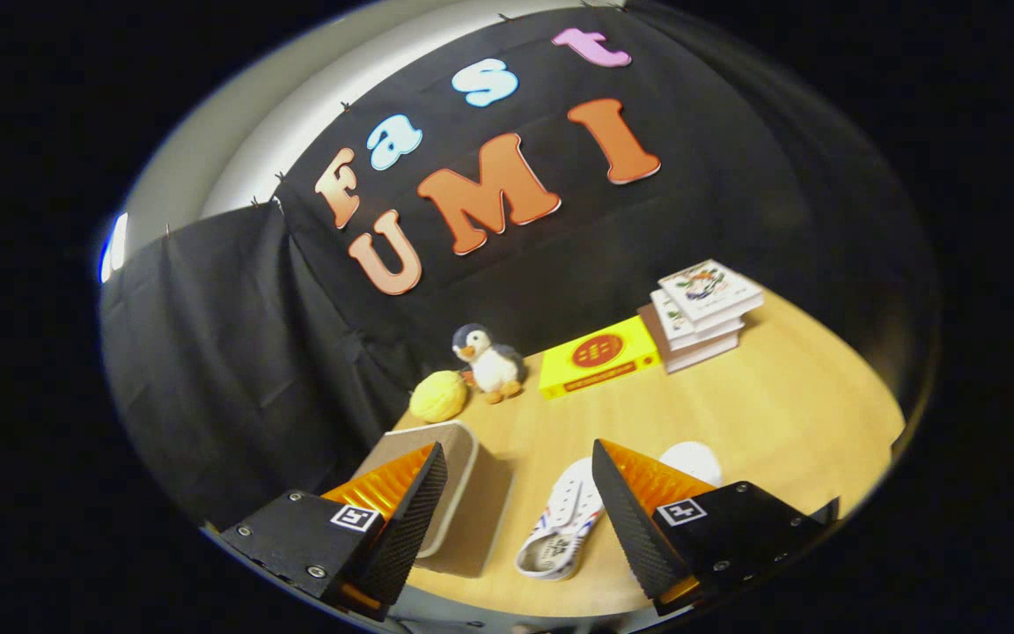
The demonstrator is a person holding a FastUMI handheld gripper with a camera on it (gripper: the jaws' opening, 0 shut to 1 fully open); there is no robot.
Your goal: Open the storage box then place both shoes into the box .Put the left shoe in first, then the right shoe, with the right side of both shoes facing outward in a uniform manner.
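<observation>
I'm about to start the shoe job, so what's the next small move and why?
Probably swing the open claw toward the storage box behind one of its fingers: its lid looks still closed, and the white shoe between the fingers can't go in until it opens.

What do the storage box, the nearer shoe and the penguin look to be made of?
Storage box: probably matte plastic or coated board, plain beige walls with a paler rim. Shoe: likely moulded foam or rubber, white with vent holes, clog-like. Penguin: plush fabric, soft fuzzy outline. The open gripper holds nothing.
</observation>
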